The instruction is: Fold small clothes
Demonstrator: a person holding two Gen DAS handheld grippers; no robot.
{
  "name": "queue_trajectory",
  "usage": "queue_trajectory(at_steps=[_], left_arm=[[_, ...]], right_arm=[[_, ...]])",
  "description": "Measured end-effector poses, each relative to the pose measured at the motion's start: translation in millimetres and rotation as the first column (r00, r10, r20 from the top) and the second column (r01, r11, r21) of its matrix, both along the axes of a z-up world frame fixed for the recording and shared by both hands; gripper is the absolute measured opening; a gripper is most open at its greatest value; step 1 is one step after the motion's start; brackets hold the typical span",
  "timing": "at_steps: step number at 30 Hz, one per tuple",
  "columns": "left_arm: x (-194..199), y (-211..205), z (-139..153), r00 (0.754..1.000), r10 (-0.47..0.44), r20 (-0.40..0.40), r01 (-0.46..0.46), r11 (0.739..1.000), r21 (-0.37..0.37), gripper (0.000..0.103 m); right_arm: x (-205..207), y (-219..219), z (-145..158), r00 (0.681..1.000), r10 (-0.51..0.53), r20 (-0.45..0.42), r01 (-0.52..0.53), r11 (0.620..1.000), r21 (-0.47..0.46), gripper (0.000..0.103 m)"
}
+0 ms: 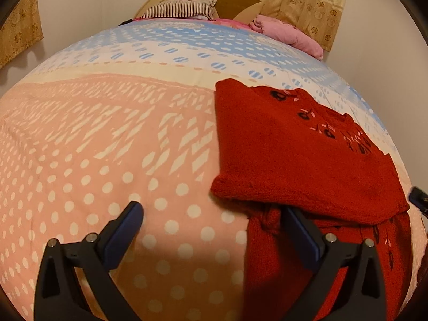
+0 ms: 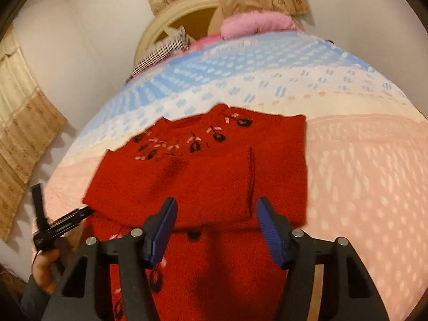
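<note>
The right gripper (image 2: 216,227) hovers, jaws apart, over the folded red sweater (image 2: 203,176) (embroidered) on the bedspread (image 2: 361,174).

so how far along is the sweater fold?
Done: the sweater lies on the bed with its upper part doubled over the lower. In hand: nothing; the left gripper and right gripper are both open, nothing between the pads. Left: the lower section nearest the grippers looks unfolded, so probably one more fold.

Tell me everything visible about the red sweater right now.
The red sweater is a fuzzy knit with dark and pink embroidered flowers around its neckline. It lies partly folded on the dotted bedspread, one layer doubled over the lower part. Both tools hover with open jaws at its near edge; neither grips it.
</note>
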State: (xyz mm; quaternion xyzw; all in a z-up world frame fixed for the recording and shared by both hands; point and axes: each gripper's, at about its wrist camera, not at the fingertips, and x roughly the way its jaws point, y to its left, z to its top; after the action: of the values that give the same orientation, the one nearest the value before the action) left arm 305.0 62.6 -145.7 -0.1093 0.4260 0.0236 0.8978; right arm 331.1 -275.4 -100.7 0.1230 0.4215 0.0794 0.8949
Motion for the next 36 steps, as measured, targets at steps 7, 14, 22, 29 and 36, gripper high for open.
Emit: queue_trajectory(at_steps=[7, 14, 22, 29, 36], left_arm=[[0.2, 2.1, -1.1, 1.0, 0.003, -0.001, -0.003, 1.0, -0.025, 0.103], [0.6, 2.3, -0.4, 1.0, 0.007, -0.007, -0.007, 1.0, -0.022, 0.103], [1.6, 3.5, -0.6, 1.0, 0.014, -0.009, -0.014, 1.0, -0.021, 0.103], [2.1, 3.3, -0.5, 1.0, 0.014, -0.008, -0.014, 1.0, -0.022, 0.103], [1.9, 3.2, -0.7, 1.0, 0.015, -0.008, -0.015, 1.0, -0.02, 0.103]], right_arm=[[12.3, 23.5, -18.9, 0.999, 0.033, -0.037, -0.039, 0.987, -0.155, 0.017], [-9.5, 4.6, 21.4, 0.996, 0.008, 0.09, 0.009, 0.983, -0.185, 0.004], [-10.6, -18.4, 19.8, 0.996, -0.031, 0.086, 0.041, 0.992, -0.123, 0.001], [-3.9, -20.2, 5.0, 0.998, -0.043, 0.048, 0.046, 0.997, -0.059, 0.019], [7.8, 10.0, -11.4, 0.999, 0.031, -0.02, -0.033, 0.994, -0.106, 0.062]])
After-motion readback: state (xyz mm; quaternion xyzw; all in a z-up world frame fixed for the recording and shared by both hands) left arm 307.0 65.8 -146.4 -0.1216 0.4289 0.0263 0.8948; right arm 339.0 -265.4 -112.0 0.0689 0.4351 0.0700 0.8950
